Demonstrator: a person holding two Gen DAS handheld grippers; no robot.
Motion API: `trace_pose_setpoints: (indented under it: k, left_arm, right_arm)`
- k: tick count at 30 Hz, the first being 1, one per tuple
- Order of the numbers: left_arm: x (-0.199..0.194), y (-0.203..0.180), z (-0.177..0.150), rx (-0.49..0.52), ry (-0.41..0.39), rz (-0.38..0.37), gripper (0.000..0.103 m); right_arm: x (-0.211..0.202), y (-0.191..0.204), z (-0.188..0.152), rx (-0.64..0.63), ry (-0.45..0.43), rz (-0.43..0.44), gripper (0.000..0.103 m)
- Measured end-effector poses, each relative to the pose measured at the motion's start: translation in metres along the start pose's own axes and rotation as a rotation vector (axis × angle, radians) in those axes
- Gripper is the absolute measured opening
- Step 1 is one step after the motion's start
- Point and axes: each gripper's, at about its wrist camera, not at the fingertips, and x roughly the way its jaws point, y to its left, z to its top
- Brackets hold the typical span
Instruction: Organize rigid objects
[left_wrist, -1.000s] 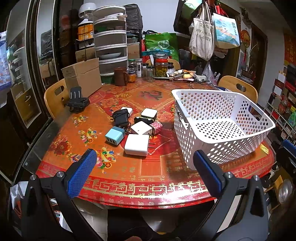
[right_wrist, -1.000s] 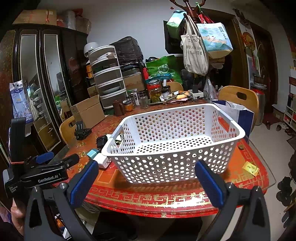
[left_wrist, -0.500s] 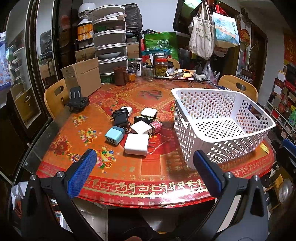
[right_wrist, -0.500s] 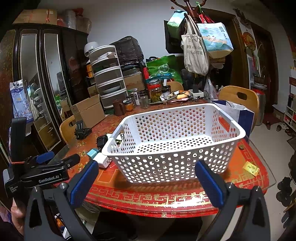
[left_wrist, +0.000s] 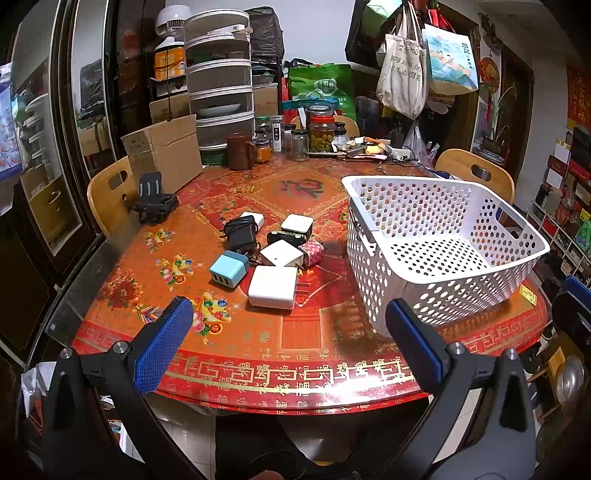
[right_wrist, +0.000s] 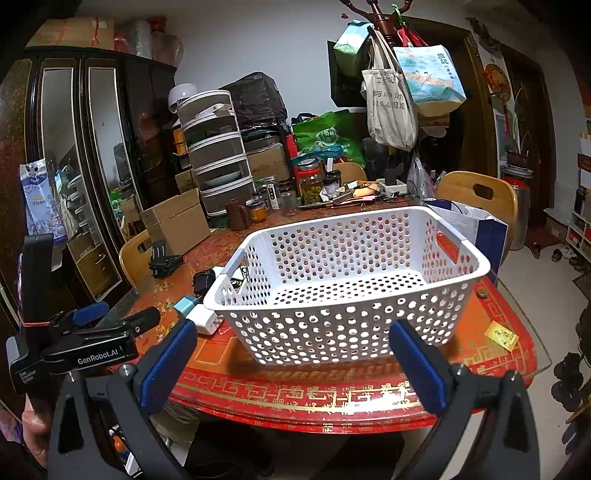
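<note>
Chargers: a small group of plug adapters lies on the red patterned table, just left of the basket.
Big white charger: flat, rounded square block, nearest to the camera; its metal prongs point right, toward the basket, so its long axis runs left to right.
Blue charger: light blue cube with a white face that has three ports; this face looks toward the front left.
Second white charger: lies tilted behind the big one, with one corner toward the camera.
Pink charger: small, with white dots, touching the right side of the second white charger.
Black adapter: dark block with its cable bundled around it, at the back left of the group.
Basket: white plastic with round holes, nothing inside, standing upright on the right part of the table; its long axis runs from front left to back right.
Left gripper: wide open, holds nothing, over the near edge of the table in front of the chargers.
Right gripper: wide open, holds nothing, in front of the near wall of the basket.
</note>
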Motion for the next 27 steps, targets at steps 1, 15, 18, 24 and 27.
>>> trace_pose_setpoints:
  k: [1, 15, 18, 24, 27]
  left_arm:
    - [0.000, 0.000, 0.000, -0.001, 0.001, -0.001, 0.103]
    - [0.000, 0.000, 0.000, 0.001, 0.002, 0.001, 0.103]
    - [0.001, 0.000, 0.000, 0.003, 0.000, 0.004, 0.103]
    - [0.022, 0.020, 0.001, -0.028, -0.027, 0.019, 0.103]
    - [0.055, 0.040, 0.005, -0.065, 0.031, 0.044, 0.103]
  right_arm:
    - [0.000, -0.001, 0.000, 0.000, 0.000, 0.001, 0.103]
    - [0.001, 0.000, 0.000, 0.001, 0.001, 0.002, 0.103]
    - [0.001, 0.001, -0.001, 0.001, 0.001, 0.003, 0.103]
    - [0.007, -0.022, 0.001, 0.006, -0.040, -0.111, 0.103]
    - [0.019, -0.073, 0.013, 0.082, -0.044, -0.256, 0.103]
